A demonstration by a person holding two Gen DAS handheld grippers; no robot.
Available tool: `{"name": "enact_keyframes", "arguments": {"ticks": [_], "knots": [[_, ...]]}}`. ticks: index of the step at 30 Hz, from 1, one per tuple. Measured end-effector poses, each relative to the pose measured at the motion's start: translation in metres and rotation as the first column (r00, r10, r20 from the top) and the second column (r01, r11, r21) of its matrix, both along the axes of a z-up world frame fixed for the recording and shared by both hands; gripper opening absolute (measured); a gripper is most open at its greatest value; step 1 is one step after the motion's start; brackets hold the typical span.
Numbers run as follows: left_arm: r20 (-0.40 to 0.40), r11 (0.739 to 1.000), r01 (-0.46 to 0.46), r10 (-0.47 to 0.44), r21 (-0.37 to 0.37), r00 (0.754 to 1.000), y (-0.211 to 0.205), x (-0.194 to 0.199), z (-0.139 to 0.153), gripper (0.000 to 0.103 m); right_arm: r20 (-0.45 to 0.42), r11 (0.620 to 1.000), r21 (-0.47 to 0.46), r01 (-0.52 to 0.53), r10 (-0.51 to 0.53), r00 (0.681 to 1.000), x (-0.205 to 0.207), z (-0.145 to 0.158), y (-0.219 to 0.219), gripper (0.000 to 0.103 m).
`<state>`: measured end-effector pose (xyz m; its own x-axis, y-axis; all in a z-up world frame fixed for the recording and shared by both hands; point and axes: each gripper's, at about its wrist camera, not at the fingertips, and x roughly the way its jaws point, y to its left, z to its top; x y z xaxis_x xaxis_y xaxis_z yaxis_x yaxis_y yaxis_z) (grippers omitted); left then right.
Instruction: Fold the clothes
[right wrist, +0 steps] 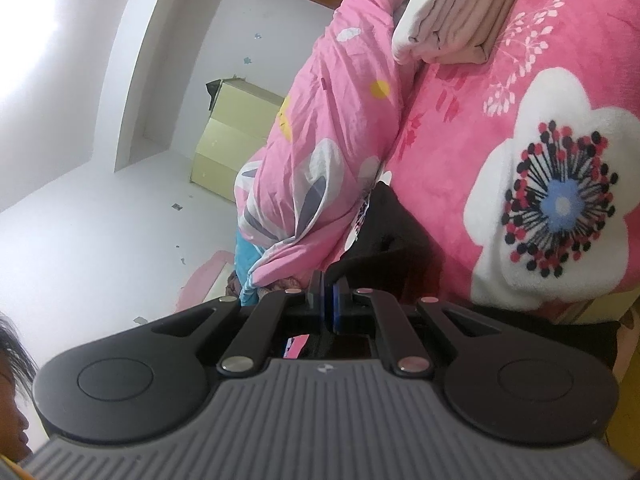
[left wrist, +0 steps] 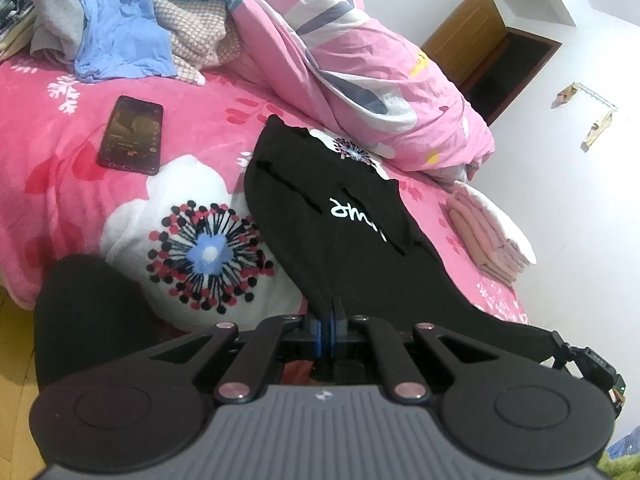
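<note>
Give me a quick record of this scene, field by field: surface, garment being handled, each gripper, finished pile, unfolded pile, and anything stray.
surface: pink floral blanket
garment: black shirt, white lettering, partly lifted
left gripper: shut on black shirt
right gripper: shut on black shirt
folded stack: near the blanket's edge
unfolded heap: far end
stray: phone on the blanket

Hidden and unclear parts

The phone (left wrist: 132,136) screen is too small to read. The black garment (left wrist: 340,216) hides part of its white lettering in a fold, and the right wrist view cuts off the folded pile (right wrist: 460,12).
</note>
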<state>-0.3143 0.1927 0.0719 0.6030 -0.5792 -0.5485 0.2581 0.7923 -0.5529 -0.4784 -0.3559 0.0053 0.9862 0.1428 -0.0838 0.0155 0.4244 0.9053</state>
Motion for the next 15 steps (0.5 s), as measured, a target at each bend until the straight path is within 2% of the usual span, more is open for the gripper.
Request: {"name": "enact_keyframes", "arguments": {"ticks": [4, 15], "knots": [[-0.018, 1.0, -0.005, 0.005, -0.031, 1.0, 0.0, 0.013, -0.001, 0.004, 0.009, 1.0, 0.0, -0.01, 0.01, 1.0, 0.015, 0.002, -0.004, 0.002], [-0.006, 0.996, -0.031, 0.031, -0.088, 0.999, -0.002, 0.056, 0.001, 0.005, 0.02, 1.0, -0.012, -0.028, 0.028, 0.999, 0.064, 0.01, -0.016, 0.002]]}}
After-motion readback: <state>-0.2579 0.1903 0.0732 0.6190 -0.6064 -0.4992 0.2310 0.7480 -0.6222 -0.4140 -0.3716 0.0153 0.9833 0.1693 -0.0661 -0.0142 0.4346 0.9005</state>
